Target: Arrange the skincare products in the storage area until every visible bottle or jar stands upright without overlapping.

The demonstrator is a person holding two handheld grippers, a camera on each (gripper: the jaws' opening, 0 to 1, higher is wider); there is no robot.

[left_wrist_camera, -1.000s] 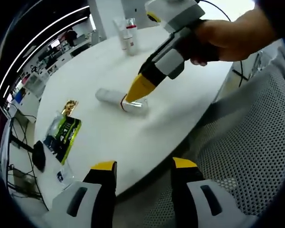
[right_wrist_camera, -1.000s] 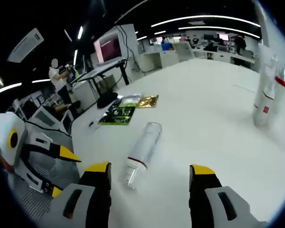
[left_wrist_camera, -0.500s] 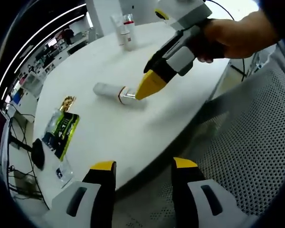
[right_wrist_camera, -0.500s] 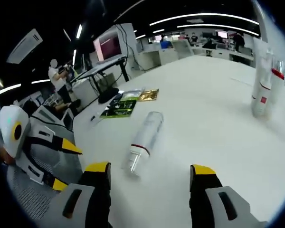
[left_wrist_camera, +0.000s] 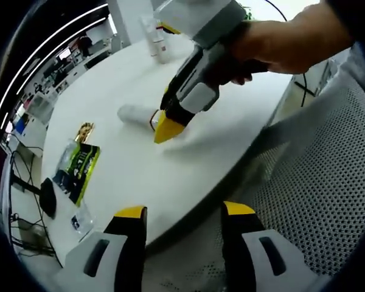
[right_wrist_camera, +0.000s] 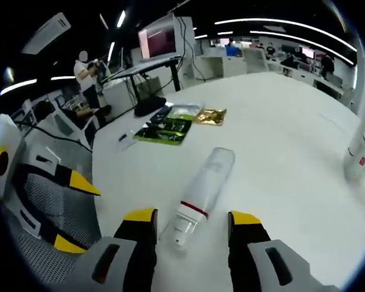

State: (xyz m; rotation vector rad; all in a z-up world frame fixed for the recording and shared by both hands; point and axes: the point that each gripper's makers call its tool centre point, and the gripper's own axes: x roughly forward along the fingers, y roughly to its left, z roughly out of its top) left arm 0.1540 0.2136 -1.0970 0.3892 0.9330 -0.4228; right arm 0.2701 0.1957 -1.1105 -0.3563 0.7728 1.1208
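Observation:
A white bottle (right_wrist_camera: 205, 185) with a red band and clear cap lies on its side on the white table (right_wrist_camera: 280, 134). My right gripper (right_wrist_camera: 191, 222) is open, its yellow-tipped jaws on either side of the cap end without touching it. In the left gripper view the same bottle (left_wrist_camera: 132, 113) lies partly hidden behind the right gripper (left_wrist_camera: 164, 129), which a hand holds. My left gripper (left_wrist_camera: 184, 218) is open and empty, off the table's near edge. Upright bottles (left_wrist_camera: 155, 38) stand at the far side; one upright bottle (right_wrist_camera: 361, 152) appears at the right edge.
Green snack packets (left_wrist_camera: 79, 170) and a gold packet (left_wrist_camera: 85, 131) lie near the table's left edge, beside a black object (left_wrist_camera: 48, 198). A grey mesh chair (left_wrist_camera: 328, 182) is off the table to the right. Desks and people fill the room behind.
The right gripper has moved down and forward to the lying bottle, so the cap end now sits between its jaws, which have narrowed. The left gripper has stayed put.

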